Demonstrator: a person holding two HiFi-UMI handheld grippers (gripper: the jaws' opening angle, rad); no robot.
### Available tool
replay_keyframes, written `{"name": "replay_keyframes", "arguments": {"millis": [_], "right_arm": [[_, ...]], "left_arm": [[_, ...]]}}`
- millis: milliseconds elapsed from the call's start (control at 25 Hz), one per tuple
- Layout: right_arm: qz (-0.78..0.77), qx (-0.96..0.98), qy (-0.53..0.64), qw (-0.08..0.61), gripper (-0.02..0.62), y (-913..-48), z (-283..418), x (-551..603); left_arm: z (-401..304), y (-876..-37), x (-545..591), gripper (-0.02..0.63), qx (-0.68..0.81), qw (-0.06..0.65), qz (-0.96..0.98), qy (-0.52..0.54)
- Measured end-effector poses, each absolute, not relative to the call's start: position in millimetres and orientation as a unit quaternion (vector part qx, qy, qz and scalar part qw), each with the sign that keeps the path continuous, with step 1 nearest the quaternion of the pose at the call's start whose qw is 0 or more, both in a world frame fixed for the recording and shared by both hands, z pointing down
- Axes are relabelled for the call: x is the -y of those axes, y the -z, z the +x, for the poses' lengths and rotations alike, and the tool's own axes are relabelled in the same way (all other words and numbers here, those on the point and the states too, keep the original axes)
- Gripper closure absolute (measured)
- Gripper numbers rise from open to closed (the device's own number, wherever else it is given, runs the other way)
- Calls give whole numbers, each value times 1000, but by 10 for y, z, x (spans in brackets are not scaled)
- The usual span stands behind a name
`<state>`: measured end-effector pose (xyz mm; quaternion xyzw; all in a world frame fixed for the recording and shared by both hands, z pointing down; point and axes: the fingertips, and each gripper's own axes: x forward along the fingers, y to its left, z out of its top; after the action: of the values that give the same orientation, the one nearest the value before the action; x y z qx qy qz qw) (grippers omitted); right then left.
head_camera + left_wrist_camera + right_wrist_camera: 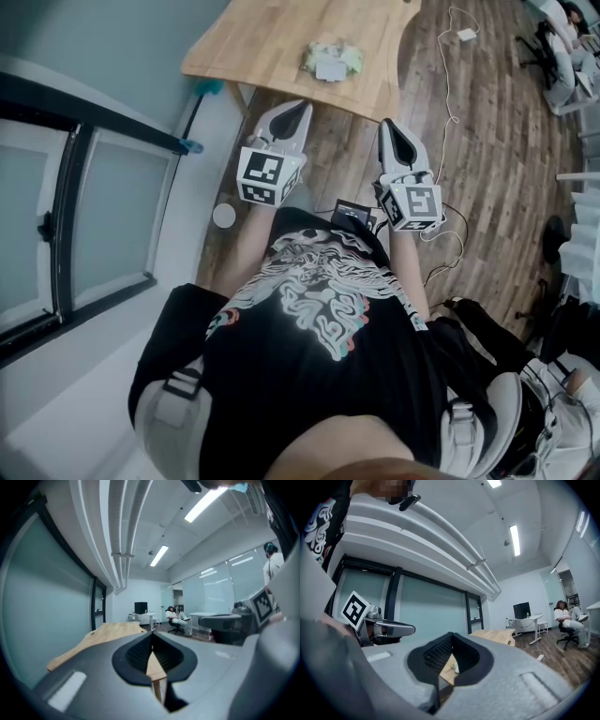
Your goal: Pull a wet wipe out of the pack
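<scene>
Wet-wipe pack lies on the wooden table, close to its near edge and toward the right-hand corner, with nothing touching it. The left gripper and the right gripper hover side by side just short of that edge, both with jaws pressed together and nothing in them.

The pack looks light and sits loose, so a pull with one gripper would likely drag or lift it, perhaps off the near edge, unless the other pins it down. Pinching too deep could bring out several wipes together. Whether the flap is open I cannot tell.
</scene>
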<state>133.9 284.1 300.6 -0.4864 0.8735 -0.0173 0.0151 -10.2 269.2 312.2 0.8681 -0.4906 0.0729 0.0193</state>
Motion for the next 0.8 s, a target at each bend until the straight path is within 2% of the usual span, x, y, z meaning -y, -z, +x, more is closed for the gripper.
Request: {"name": "replay_keyframes", "arguments": {"millis": [320,800], "right_arm": [[-488,-872,25,4,595,-3108,1290,-2450],[-484,-873,38,-40,595,-3366,927,-1292]], "left_arm": [[-177,-3210,-2281,617,493,30,867,-72],[-428,-3473,-1071,617,469,63,877,-83]]}}
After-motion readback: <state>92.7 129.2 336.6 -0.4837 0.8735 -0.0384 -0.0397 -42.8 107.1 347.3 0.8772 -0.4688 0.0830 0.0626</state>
